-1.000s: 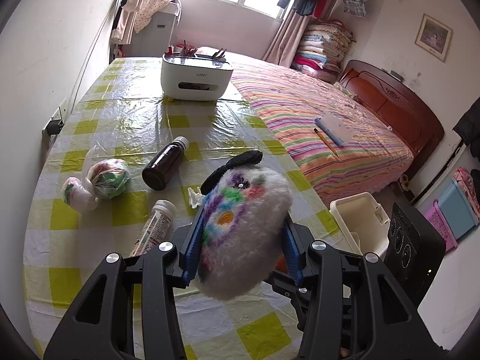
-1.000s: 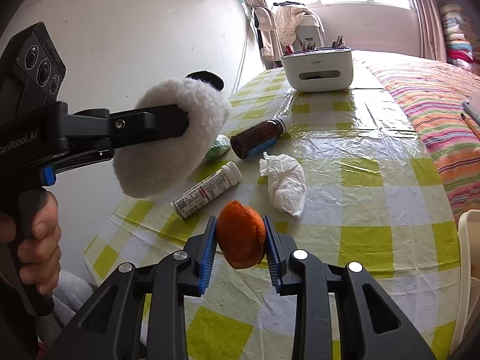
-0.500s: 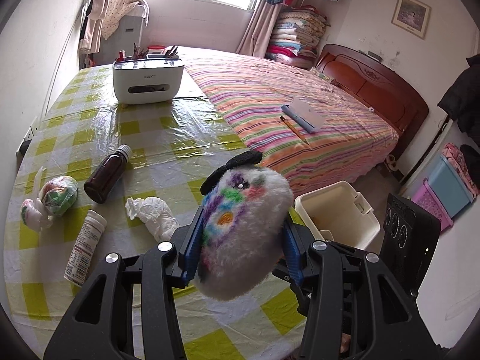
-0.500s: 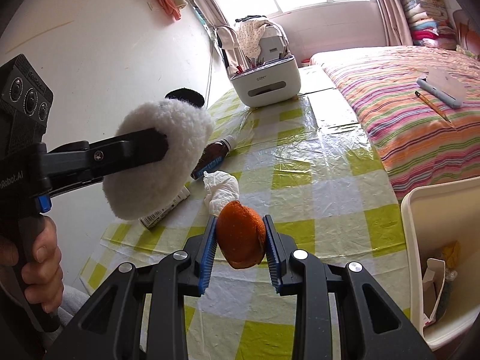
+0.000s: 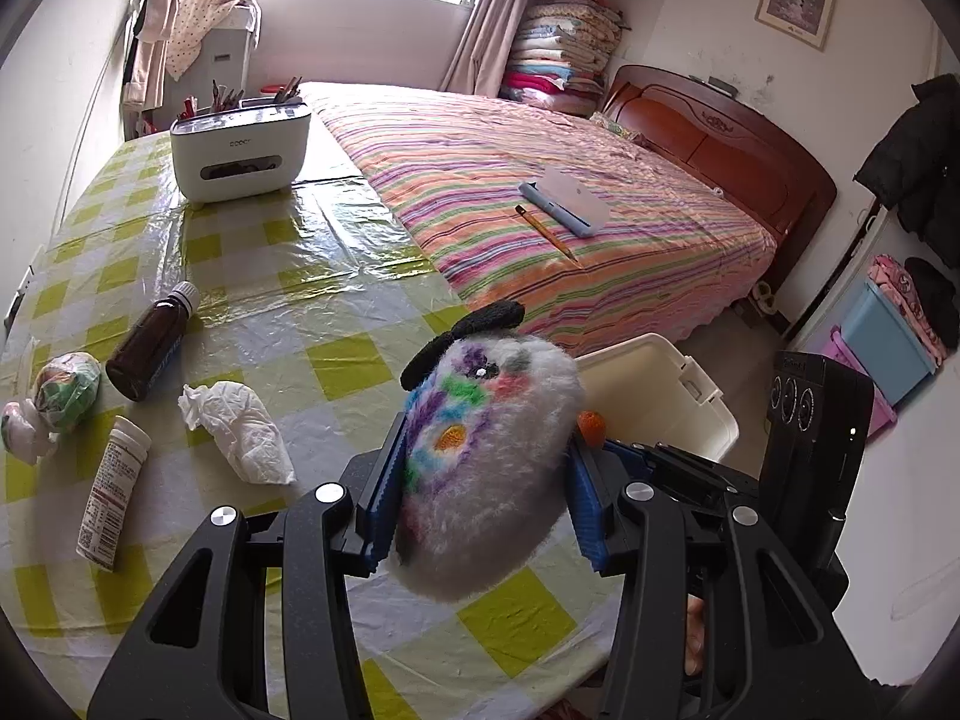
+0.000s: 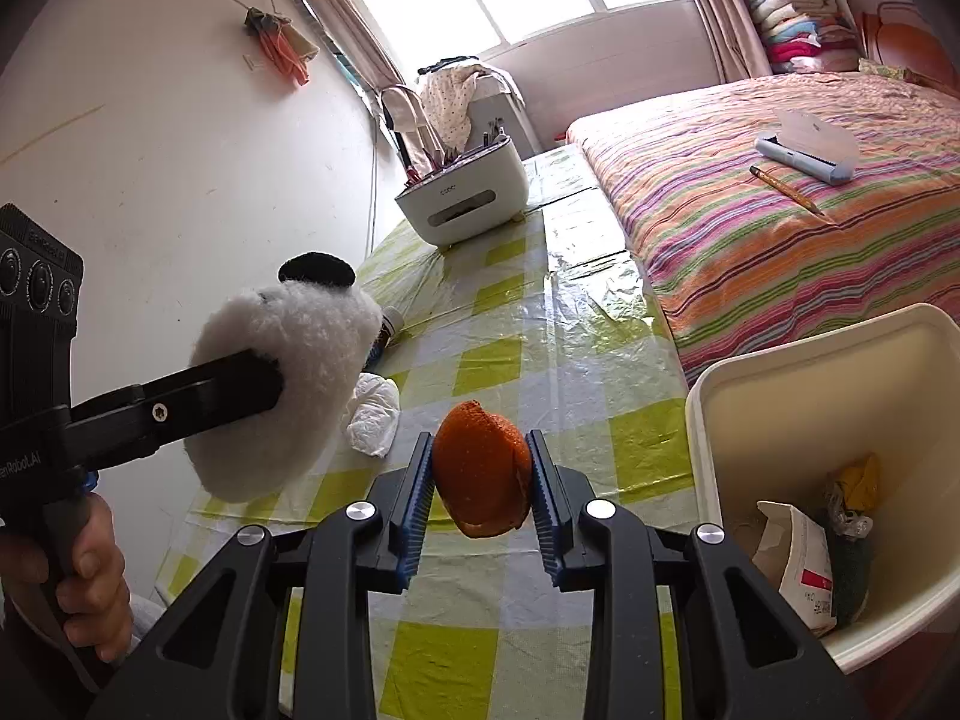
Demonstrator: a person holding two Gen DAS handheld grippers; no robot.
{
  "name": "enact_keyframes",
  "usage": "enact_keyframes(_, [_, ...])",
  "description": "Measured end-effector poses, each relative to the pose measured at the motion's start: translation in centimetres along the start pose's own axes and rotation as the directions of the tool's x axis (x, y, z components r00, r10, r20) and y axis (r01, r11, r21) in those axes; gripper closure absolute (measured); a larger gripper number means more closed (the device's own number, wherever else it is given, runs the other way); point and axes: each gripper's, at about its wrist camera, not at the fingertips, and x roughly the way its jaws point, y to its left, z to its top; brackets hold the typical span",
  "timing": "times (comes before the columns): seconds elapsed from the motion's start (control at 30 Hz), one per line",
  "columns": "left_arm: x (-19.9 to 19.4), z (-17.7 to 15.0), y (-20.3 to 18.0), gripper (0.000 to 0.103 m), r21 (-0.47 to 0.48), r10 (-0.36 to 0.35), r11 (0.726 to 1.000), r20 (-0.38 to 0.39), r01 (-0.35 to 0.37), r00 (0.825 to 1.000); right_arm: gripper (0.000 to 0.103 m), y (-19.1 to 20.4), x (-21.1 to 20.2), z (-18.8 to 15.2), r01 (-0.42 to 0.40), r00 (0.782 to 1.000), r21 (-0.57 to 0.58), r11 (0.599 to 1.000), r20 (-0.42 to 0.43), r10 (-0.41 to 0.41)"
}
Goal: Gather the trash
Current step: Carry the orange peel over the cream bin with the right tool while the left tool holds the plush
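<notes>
We see bin point(image 6: 780, 360) w/ carton, wrappers | L gripper point(image 5: 483, 474) clamps plush toy point(image 5: 486, 468) | R gripper point(image 6: 482, 471) clamps orange peel point(image 6: 480, 468)

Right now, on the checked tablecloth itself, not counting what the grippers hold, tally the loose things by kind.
Bottles: 2, brown bottle and white pill bottle
Crumpled tissue: 1
Wrapped plastic bundles: 2
White organiser box: 1
Total: 6

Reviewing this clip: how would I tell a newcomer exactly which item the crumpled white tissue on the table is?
Start at the table with the yellow-checked cloth. Near its edge, just ahead of the left claw, lies the crumpled white tissue, between a white pill tube and the claw. It alone is soft, plain white, unlabelled paper; the brown bottle behind is rigid.
</notes>
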Motion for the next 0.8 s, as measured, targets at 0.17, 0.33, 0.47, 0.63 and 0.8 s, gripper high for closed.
enact_keyframes(0.17, [0.4, -0.1, -0.5, 0.057, 0.016, -0.003, 1.0, -0.011, 0.003, 1.0, 0.073, -1.4, -0.6, 0.0, 0.01, 1.0, 0.029, 1.0, 0.015, -0.01])
enact_keyframes(0.33, [0.8, -0.2, -0.9, 0.057, 0.029, -0.008, 1.0, -0.022, 0.008, 1.0, 0.073, -2.6, -1.3, 0.1, 0.023, 0.999, 0.057, 0.998, 0.033, -0.025])
enact_keyframes(0.47, [0.9, -0.3, -1.6, 0.056, 0.059, -0.002, 0.998, -0.021, 0.003, 1.0, 0.073, -4.0, -1.9, 0.1, 0.042, 0.998, 0.088, 0.995, 0.048, -0.046])
enact_keyframes(0.63, [1.0, -0.4, -2.0, 0.056, 0.076, -0.005, 0.997, -0.022, 0.007, 1.0, 0.073, -5.8, -3.1, 0.2, 0.066, 0.994, 0.133, 0.989, 0.077, -0.076])
enact_keyframes(0.8, [1.1, -0.5, -2.1, 0.056, 0.079, -0.01, 0.997, -0.024, 0.012, 1.0, 0.073, -7.9, -4.3, 0.3, 0.089, 0.989, 0.192, 0.977, 0.098, -0.109])
